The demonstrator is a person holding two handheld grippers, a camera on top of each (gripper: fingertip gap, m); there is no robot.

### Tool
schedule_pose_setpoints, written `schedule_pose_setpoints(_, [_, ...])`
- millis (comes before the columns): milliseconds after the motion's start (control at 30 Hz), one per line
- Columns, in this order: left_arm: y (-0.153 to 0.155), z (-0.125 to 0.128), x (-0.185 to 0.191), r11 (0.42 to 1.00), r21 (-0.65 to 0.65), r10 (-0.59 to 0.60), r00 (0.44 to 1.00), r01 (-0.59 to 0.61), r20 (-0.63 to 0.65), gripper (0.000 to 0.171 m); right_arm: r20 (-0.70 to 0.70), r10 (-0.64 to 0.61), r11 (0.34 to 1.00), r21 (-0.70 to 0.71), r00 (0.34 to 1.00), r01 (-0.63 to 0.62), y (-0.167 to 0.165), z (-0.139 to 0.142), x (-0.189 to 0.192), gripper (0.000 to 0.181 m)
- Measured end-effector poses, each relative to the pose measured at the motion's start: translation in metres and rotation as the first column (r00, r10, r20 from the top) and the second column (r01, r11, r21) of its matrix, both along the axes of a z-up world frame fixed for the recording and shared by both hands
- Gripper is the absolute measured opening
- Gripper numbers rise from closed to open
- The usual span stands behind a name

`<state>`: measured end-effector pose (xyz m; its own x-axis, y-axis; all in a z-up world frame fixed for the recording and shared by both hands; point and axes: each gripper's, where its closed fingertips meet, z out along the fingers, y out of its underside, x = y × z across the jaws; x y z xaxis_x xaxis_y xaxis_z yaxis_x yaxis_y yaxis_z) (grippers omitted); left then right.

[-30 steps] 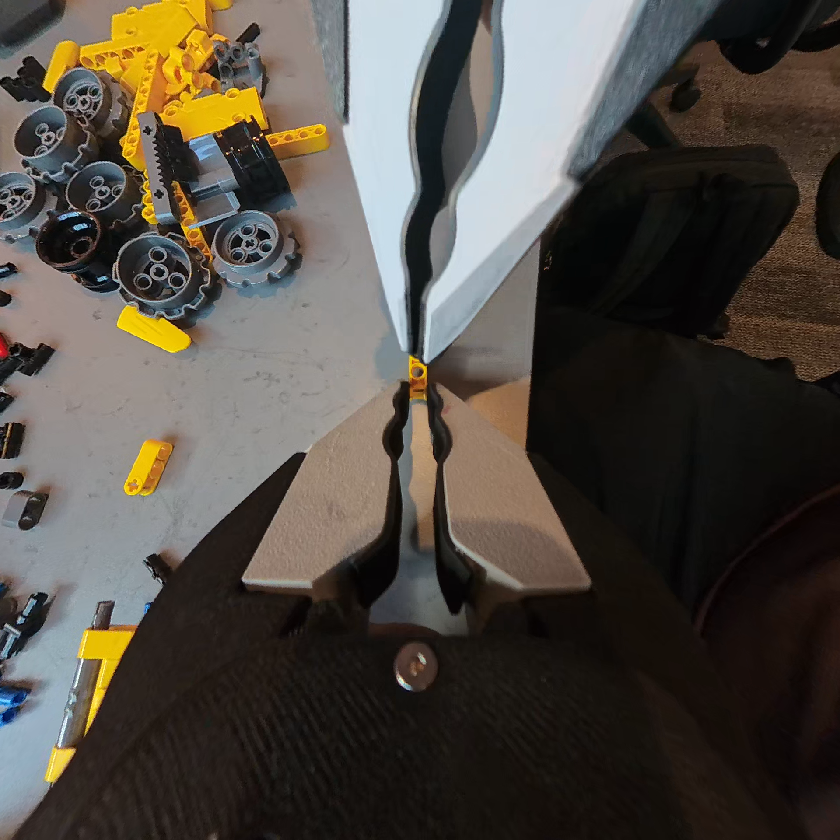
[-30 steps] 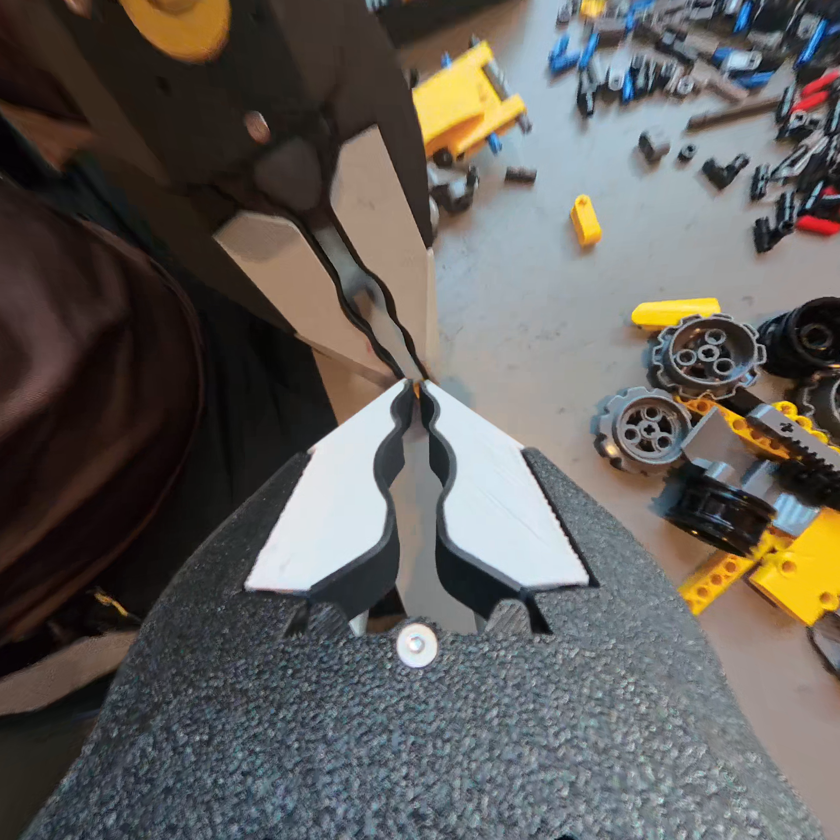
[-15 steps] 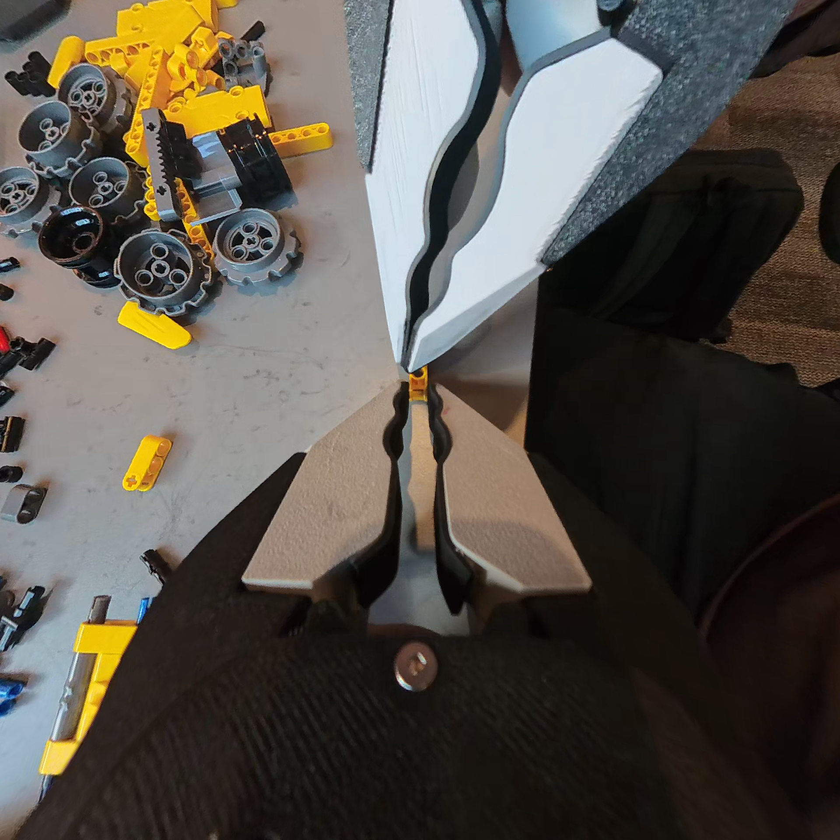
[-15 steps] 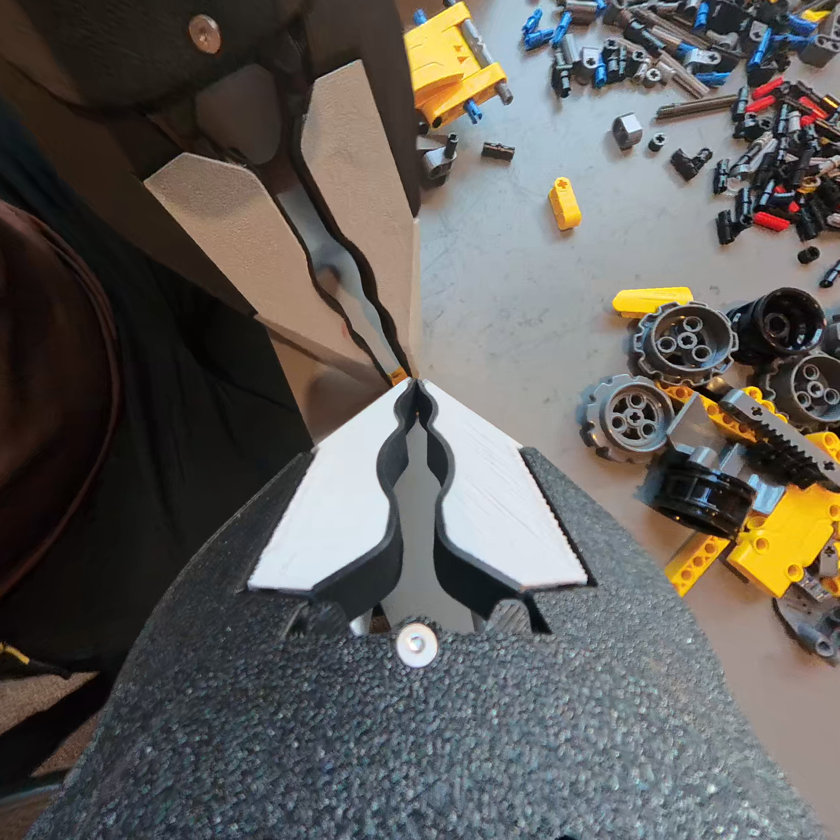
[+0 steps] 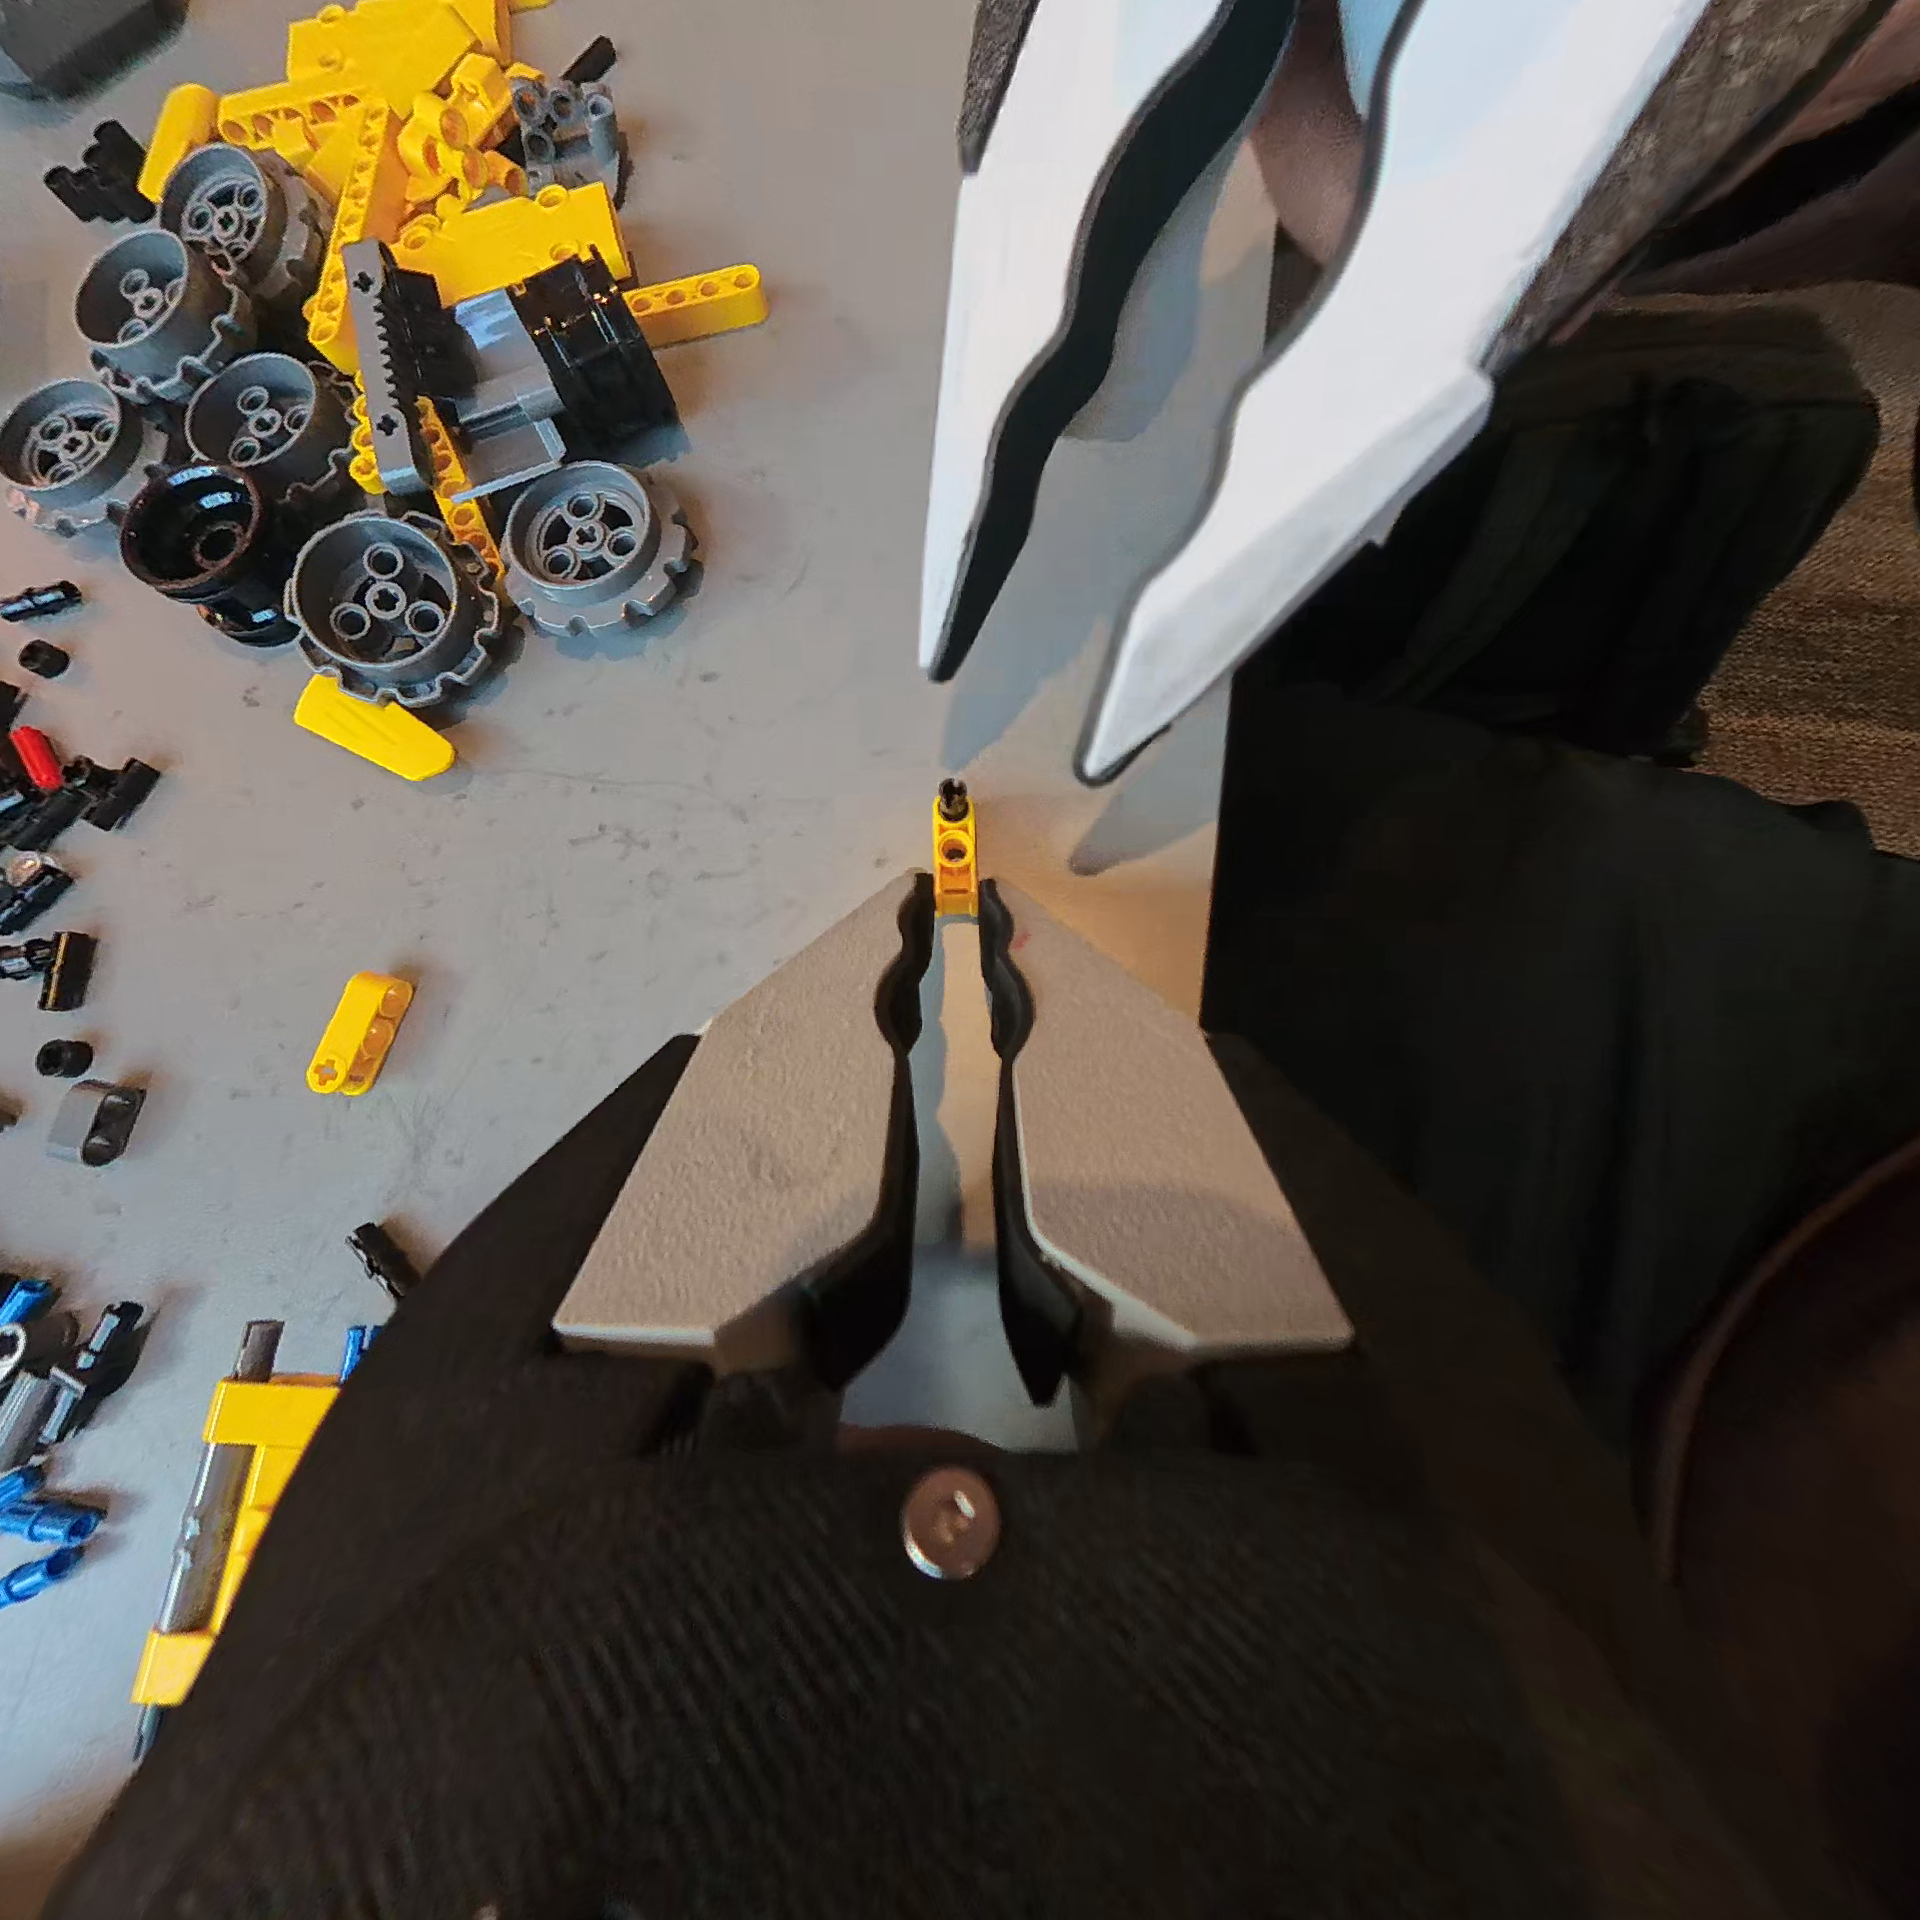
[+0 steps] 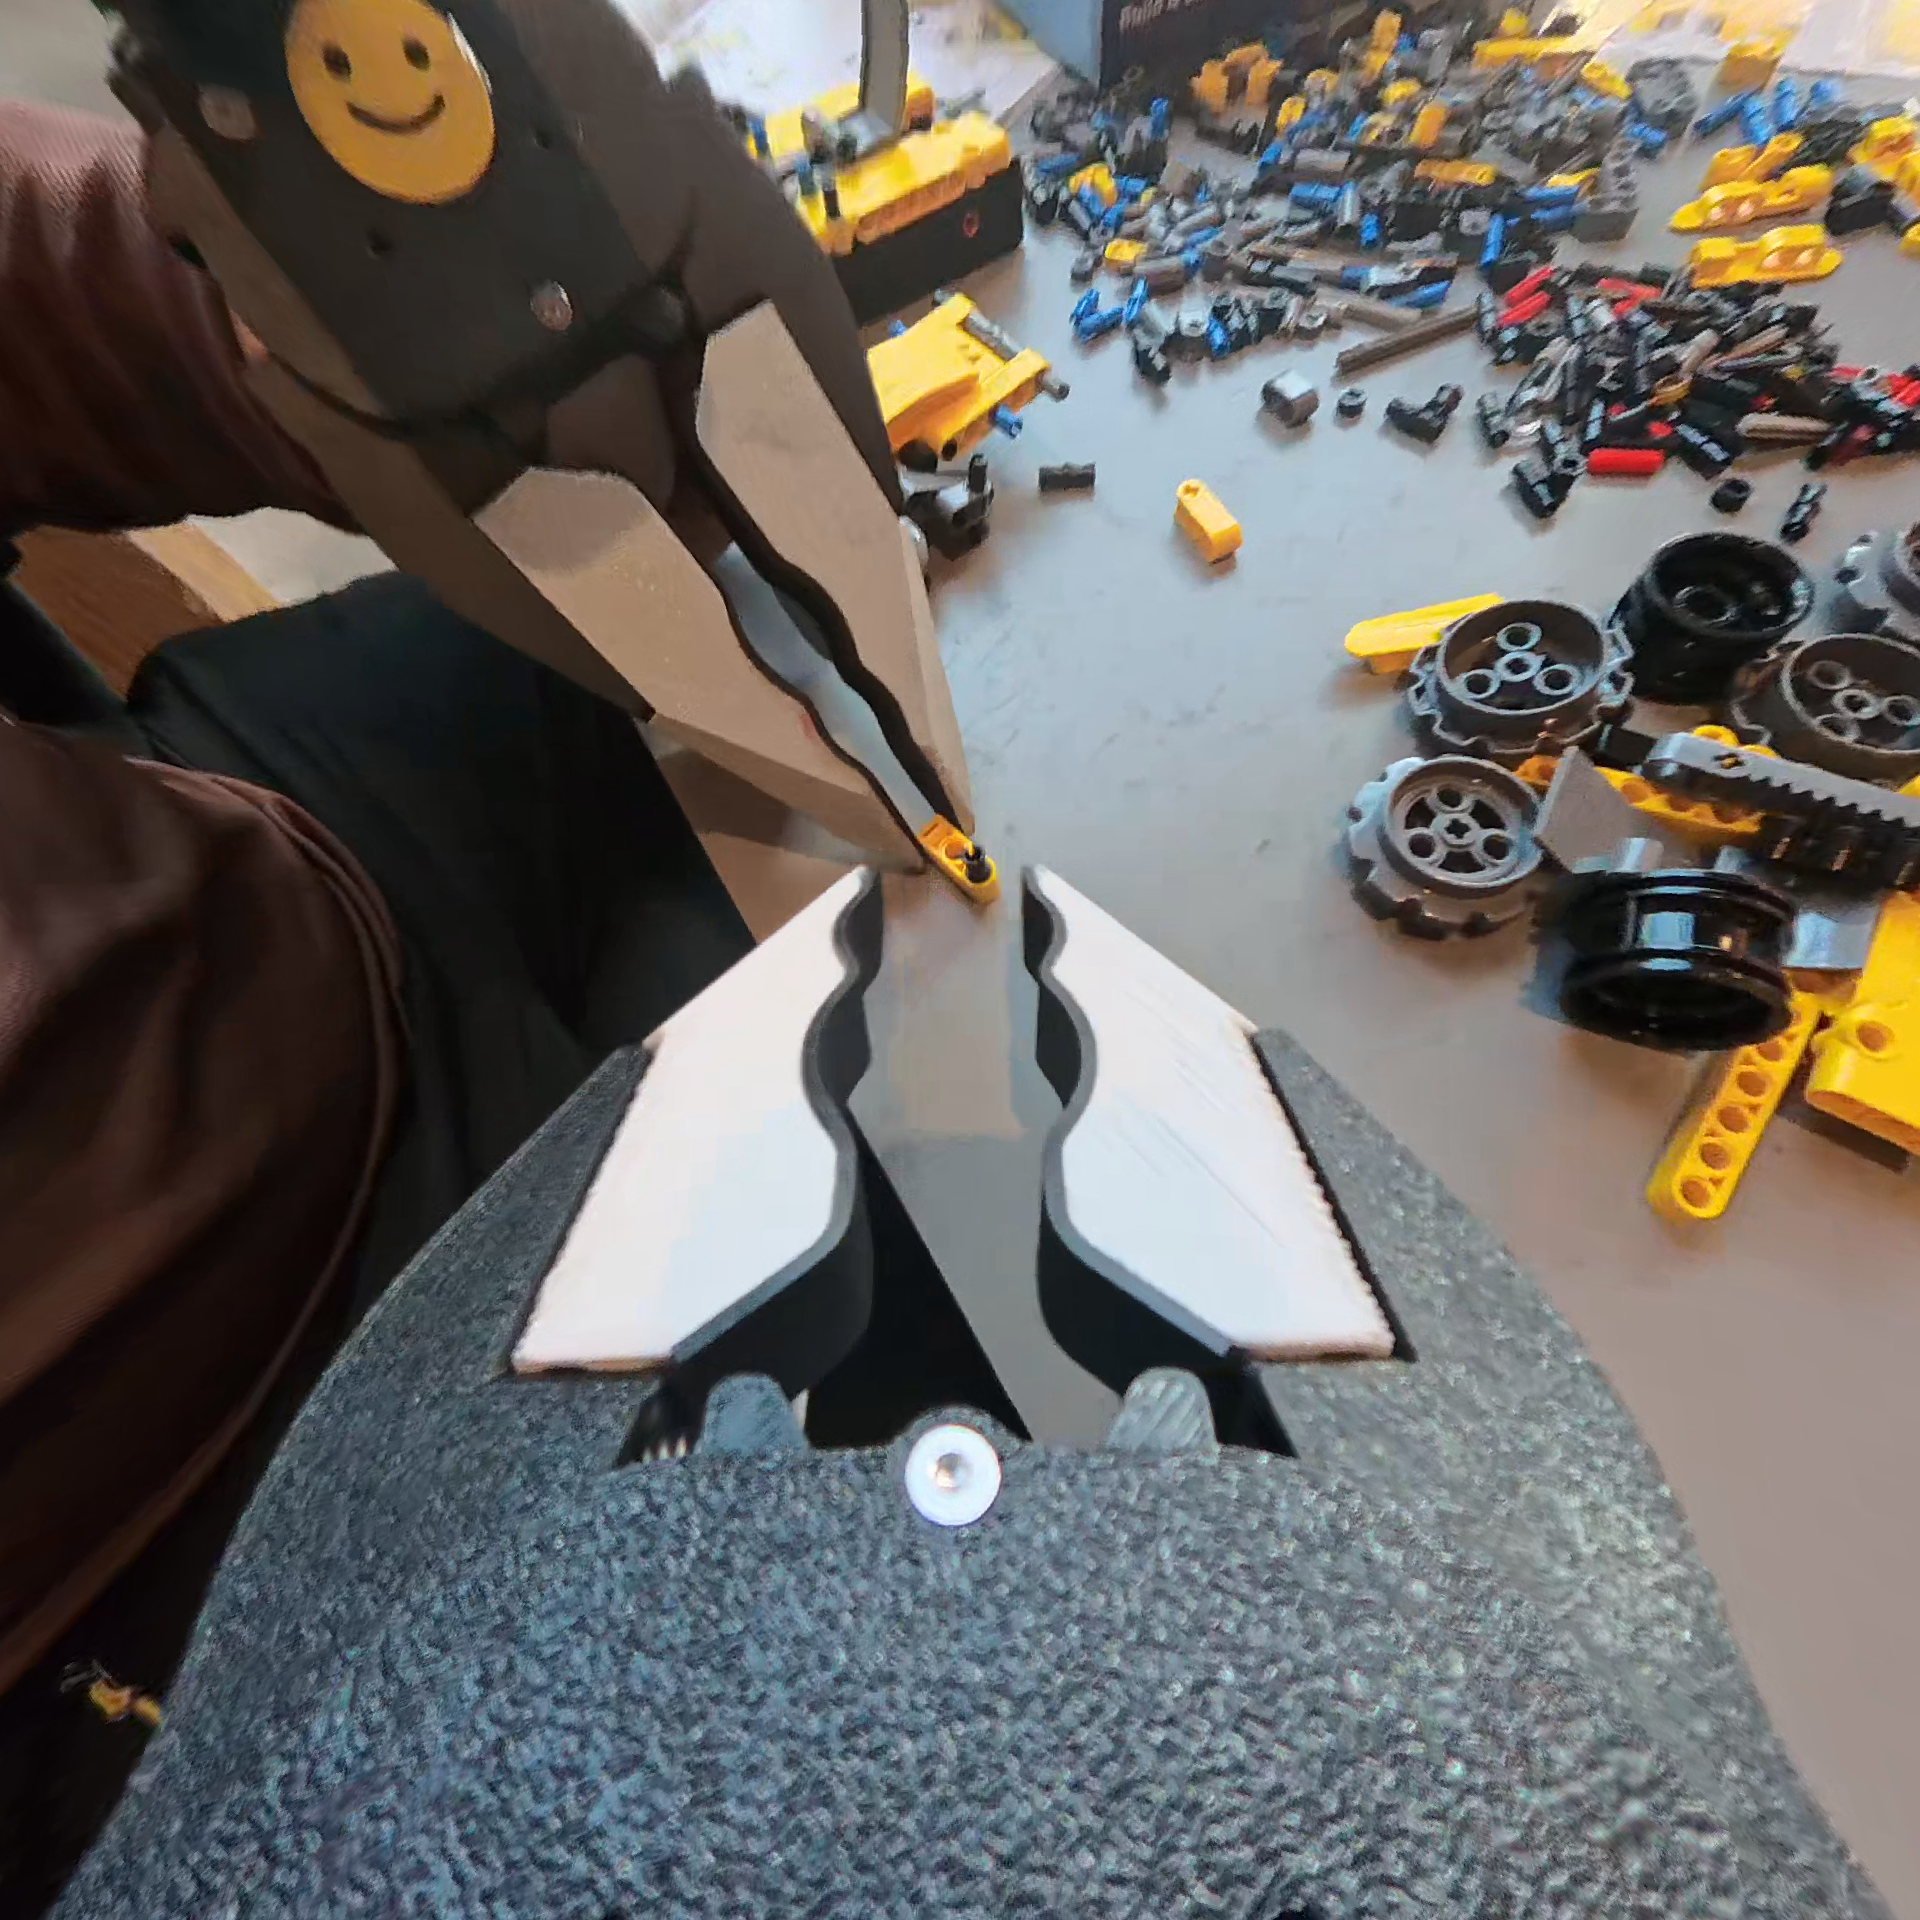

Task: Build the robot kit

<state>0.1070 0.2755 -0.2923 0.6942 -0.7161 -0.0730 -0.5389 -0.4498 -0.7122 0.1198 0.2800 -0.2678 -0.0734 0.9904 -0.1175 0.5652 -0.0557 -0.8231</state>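
My left gripper (image 5: 951, 896), with grey fingers, is shut on a small yellow connector piece (image 5: 954, 860) that has a black pin (image 5: 952, 796) sticking out of its far end. It holds the piece above the grey table near the table's edge. The same piece shows in the right wrist view (image 6: 961, 854), pinched at the tips of the left gripper (image 6: 930, 831). My right gripper (image 6: 951, 883), with white fingers, is open and empty, its tips just short of the pin. In the left wrist view the right gripper (image 5: 1013, 717) hangs open above the piece.
A heap of grey wheels (image 5: 379, 603), black tyres and yellow beams (image 5: 499, 223) lies on the grey table (image 5: 623, 831). A small yellow link (image 5: 358, 1032) lies alone. Many small black, blue and red pins (image 6: 1558, 281) are scattered. A person's dark clothing (image 5: 1558, 1039) is beyond the table edge. Only a small space, under 4 cm, lies between the two pairs of fingers. My left tips are roughly 11 cm from the small yellow link (image 5: 358, 1032). Seen from the right wrist view (image 6: 1200, 518) as well.
My right gripper was shut against the tip of the yellow piece; it has opened and drawn back, leaving a black pin in the piece. The left gripper has held still.
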Motion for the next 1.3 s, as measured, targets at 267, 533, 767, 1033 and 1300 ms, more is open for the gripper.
schedule_pose_setpoints(267, [-0.006, 0.000, -0.001, 0.997, 0.015, -0.073, 0.997, 0.073, -0.004, 0.006, 0.075, 0.079, 0.995, 0.051, 0.994, -0.083, -0.009, -0.013, -0.013, 0.028])
schedule_pose_setpoints(533, [-0.005, 0.001, -0.007, 0.997, 0.027, -0.072, 0.997, 0.073, -0.029, 0.009, 0.131, 0.063, 0.991, 0.113, 0.989, -0.078, -0.011, -0.024, -0.021, 0.007])
schedule_pose_setpoints(767, [-0.008, 0.011, -0.024, 0.999, 0.051, 0.010, 1.000, -0.011, 0.020, 0.022, 0.121, 0.005, 0.996, 0.084, 0.993, -0.015, -0.007, -0.025, -0.022, 0.004])
schedule_pose_setpoints(1033, [-0.040, 0.026, -0.048, 0.993, 0.090, 0.077, 0.997, -0.078, 0.014, 0.030, 0.110, -0.046, 0.996, 0.087, 0.993, 0.036, 0.000, -0.025, -0.017, 0.004])
schedule_pose_setpoints(1300, [-0.082, 0.026, -0.068, 0.985, 0.099, 0.131, 0.986, -0.141, 0.105, 0.030, 0.104, -0.142, 0.987, 0.085, 0.984, 0.134, 0.019, -0.025, -0.012, 0.011])
